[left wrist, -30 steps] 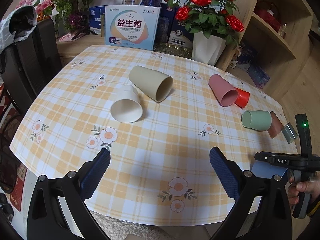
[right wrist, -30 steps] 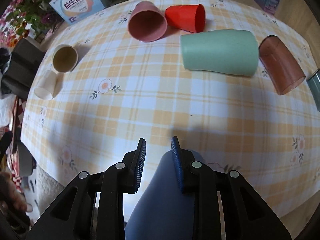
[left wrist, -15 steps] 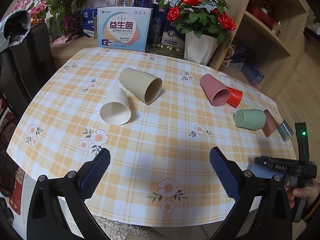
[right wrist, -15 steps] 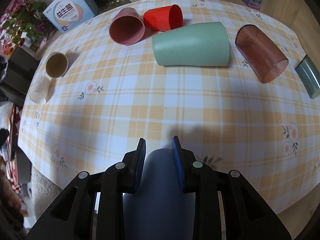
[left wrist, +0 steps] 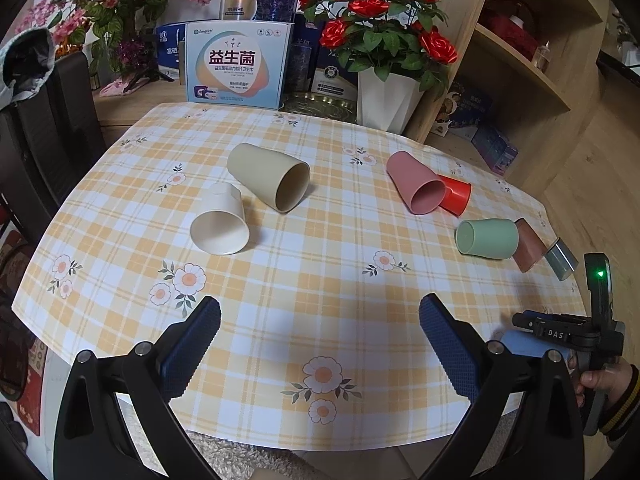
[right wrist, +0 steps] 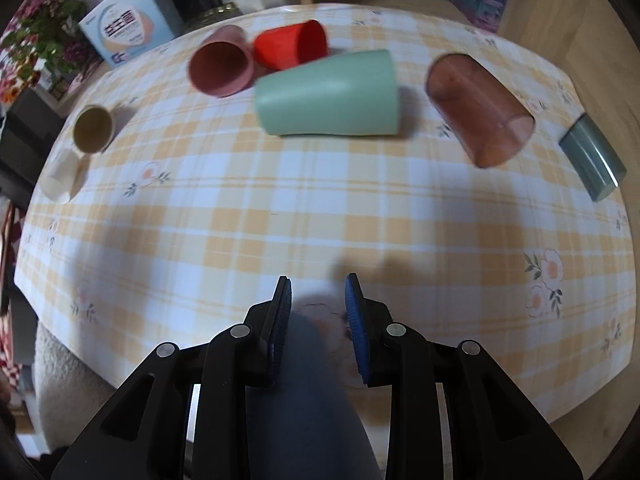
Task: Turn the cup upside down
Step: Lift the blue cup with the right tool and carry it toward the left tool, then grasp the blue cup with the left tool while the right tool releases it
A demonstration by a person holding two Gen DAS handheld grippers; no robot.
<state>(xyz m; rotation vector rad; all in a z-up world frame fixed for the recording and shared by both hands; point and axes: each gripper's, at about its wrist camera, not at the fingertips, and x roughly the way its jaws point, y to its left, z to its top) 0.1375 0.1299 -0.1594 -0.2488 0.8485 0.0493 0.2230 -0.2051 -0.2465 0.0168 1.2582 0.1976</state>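
A blue-grey cup stands between the fingers of my right gripper near the table's front edge; the jaws have spread and a gap shows on the right side of the cup. The same cup shows in the left wrist view under the right gripper. My left gripper is wide open and empty above the tablecloth. Several cups lie on their sides: cream, beige, pink, red, green, brown translucent and grey.
The round table with a checked floral cloth carries a printed box and a vase of red roses at the back. A wooden shelf stands at the right, a dark chair at the left.
My right gripper's jaws have opened from tight on the blue-grey cup to a wider gap, and it has pulled back from the lying cups. The left gripper has stayed open.
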